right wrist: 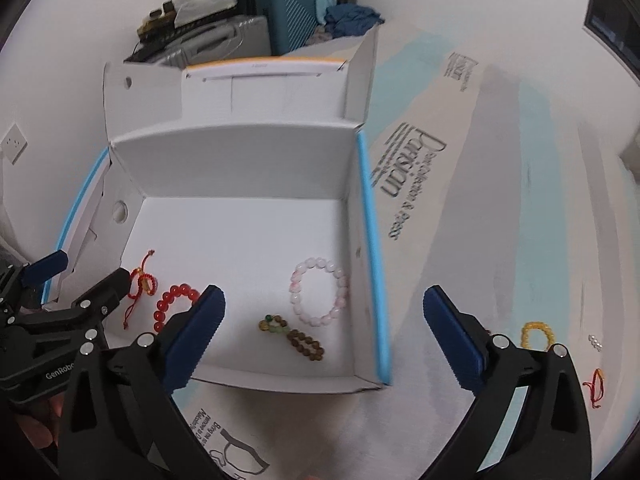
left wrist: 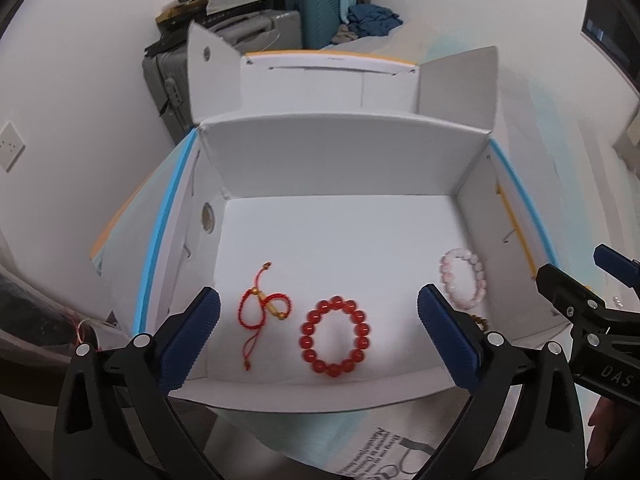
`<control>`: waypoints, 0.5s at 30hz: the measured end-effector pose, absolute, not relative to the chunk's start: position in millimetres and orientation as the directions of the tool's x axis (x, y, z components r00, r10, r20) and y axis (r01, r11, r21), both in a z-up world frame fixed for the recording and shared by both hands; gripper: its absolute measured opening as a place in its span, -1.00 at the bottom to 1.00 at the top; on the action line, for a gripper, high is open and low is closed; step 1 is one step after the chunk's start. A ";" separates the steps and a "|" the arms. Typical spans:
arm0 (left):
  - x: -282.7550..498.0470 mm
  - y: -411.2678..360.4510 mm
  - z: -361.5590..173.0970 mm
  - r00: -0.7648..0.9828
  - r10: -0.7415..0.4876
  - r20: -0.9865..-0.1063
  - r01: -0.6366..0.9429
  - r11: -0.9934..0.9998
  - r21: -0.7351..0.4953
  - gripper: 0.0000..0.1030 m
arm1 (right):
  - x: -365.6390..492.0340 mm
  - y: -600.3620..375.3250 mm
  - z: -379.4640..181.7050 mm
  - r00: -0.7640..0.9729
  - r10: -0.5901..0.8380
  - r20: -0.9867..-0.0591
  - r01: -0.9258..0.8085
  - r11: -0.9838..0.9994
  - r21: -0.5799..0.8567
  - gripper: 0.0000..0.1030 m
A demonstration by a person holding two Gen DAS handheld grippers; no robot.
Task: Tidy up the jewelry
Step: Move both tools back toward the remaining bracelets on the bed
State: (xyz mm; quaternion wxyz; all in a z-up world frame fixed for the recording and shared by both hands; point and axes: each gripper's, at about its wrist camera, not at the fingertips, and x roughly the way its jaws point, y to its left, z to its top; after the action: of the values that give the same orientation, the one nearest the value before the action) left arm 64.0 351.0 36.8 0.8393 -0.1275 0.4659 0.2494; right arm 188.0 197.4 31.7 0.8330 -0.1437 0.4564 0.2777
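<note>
An open white box with blue edges holds a red bead bracelet, a red cord bracelet, a pink bead bracelet and a brown-green bead bracelet. My left gripper is open and empty over the box's near wall, above the red bead bracelet. My right gripper is open and empty, straddling the box's right wall. On the table to the right lie a yellow bead bracelet, a red cord bracelet and small pearls.
The box lid stands open at the back with upright flaps. Printed white sheeting covers the table. Suitcases and clutter are stacked against the far wall. The right gripper shows at the right edge of the left wrist view.
</note>
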 end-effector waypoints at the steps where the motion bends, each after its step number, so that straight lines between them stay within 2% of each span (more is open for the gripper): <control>1: 64.4 348.1 39.3 0.448 0.298 -0.843 -0.535 0.845 0.014 0.89 | 187.7 192.3 35.6 0.441 0.334 -0.833 -0.589 0.808 0.011 0.85; 15: 82.8 282.6 68.5 0.524 0.264 -0.810 -0.445 0.895 0.004 0.89 | 192.3 118.8 68.1 0.536 0.314 -0.783 -0.503 0.864 0.002 0.85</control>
State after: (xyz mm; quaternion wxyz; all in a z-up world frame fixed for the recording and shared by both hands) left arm 82.8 282.6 68.5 0.8669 -0.1025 0.4429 0.2046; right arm 192.3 118.8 68.1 0.8692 -0.1124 0.4203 0.2348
